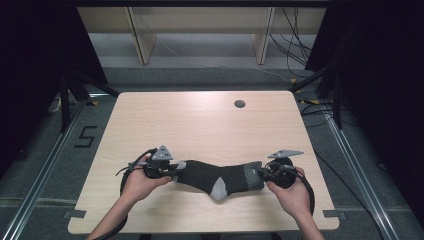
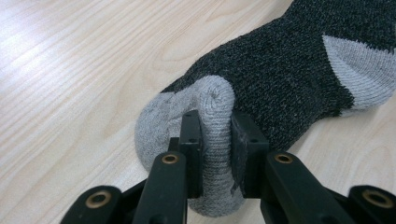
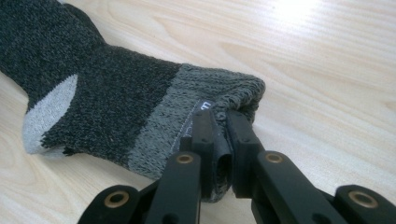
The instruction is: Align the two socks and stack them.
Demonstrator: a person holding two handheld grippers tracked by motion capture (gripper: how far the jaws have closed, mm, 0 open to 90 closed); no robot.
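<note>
The fingers (image 2: 191, 154) of the left gripper (image 2: 215, 154) pinch the pale grey toe of a dark sock (image 2: 289, 70); the right gripper (image 3: 219, 144) is clamped on its grey cuff. The sock lies stretched between them along the near side of the wooden table (image 1: 200, 120), heel patch towards the person. It appears held out flat, ready for folding; the next move likely needs one end carried over to the other without losing grip.

Your left gripper (image 1: 176, 167) and right gripper (image 1: 261, 172) point inward at each other, low over the tabletop (image 1: 200, 125). Each one's fingers (image 2: 192, 140) are clamped tight; your forearms angle in from below.
</note>
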